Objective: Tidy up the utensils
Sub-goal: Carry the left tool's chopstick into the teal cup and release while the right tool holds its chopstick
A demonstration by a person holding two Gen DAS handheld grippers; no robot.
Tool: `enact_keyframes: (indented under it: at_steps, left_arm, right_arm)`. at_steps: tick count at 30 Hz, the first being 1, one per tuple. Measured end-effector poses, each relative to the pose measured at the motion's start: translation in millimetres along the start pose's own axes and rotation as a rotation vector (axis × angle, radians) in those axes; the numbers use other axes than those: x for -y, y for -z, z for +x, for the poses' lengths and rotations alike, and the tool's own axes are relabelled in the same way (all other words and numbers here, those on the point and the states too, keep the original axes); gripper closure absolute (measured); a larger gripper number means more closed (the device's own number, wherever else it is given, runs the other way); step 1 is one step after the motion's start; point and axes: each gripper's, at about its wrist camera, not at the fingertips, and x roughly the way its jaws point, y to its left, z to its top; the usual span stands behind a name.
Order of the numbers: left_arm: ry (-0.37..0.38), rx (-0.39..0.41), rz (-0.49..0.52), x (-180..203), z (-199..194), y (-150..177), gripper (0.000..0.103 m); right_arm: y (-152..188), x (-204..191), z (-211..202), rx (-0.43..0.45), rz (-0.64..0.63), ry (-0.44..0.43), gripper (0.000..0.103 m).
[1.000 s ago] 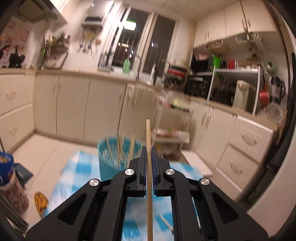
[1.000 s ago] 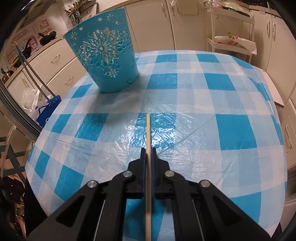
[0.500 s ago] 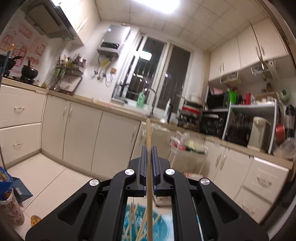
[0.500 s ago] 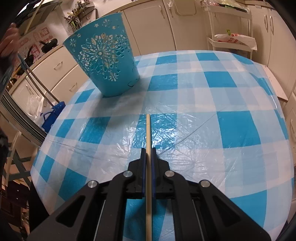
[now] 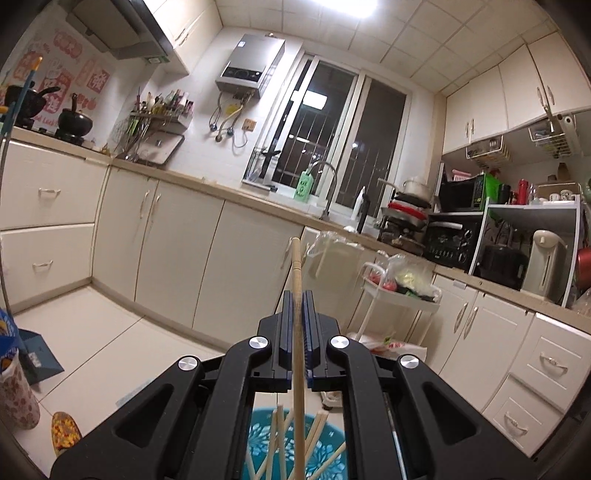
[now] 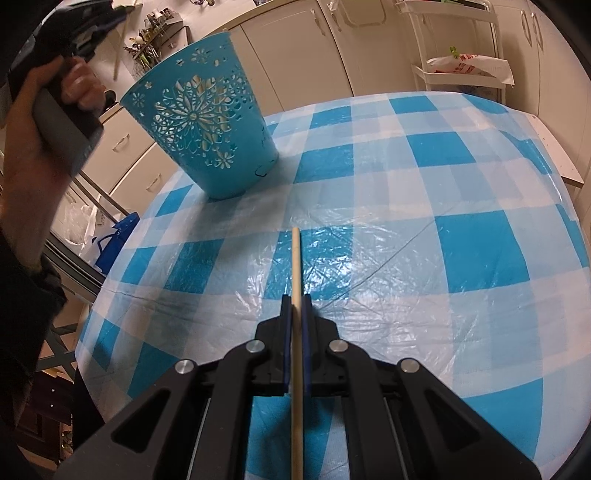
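My left gripper (image 5: 298,295) is shut on a wooden chopstick (image 5: 296,266) and holds it upright above the blue cut-out basket (image 5: 258,435), which holds several chopsticks. In the right wrist view the basket (image 6: 207,129) stands at the table's far left, and the left gripper (image 6: 88,26) shows above it in a hand. My right gripper (image 6: 296,299) is shut on another wooden chopstick (image 6: 296,258), held just above the blue checked tablecloth (image 6: 424,240).
Kitchen cabinets (image 5: 177,251) and a counter with a sink run behind the table. A white trolley (image 5: 391,295) with bags stands beyond the table's far side. The table edge drops off on the left (image 6: 92,302).
My left gripper has risen and tilted up with its chopstick, so the basket is now below it. My right gripper has hardly moved.
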Motion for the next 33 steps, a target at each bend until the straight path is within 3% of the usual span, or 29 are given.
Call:
enact_keyframes:
  at_steps: [8, 18, 26, 33]
  left_arm:
    - [-0.026, -0.036, 0.033, -2.3, 0.2, 29.9, 0.098]
    - [-0.048, -0.108, 0.089, -11.3, -16.8, 43.7, 0.098]
    - [-0.029, -0.129, 0.041, -21.3, -23.7, 30.1, 0.098]
    - [0.007, -0.041, -0.034, -9.7, -22.4, -2.8, 0.098]
  right_arm:
    - [0.1, 0.5, 0.1, 0.0, 0.001, 0.0, 0.097]
    - [0.5, -0.5, -0.1, 0.0, -0.001, 0.005, 0.097]
    - [1.2, -2.0, 0.3, 0.003, -0.008, 0.017, 0.097]
    - [1.0, -1.8, 0.1, 0.002, -0.006, 0.015, 0.097]
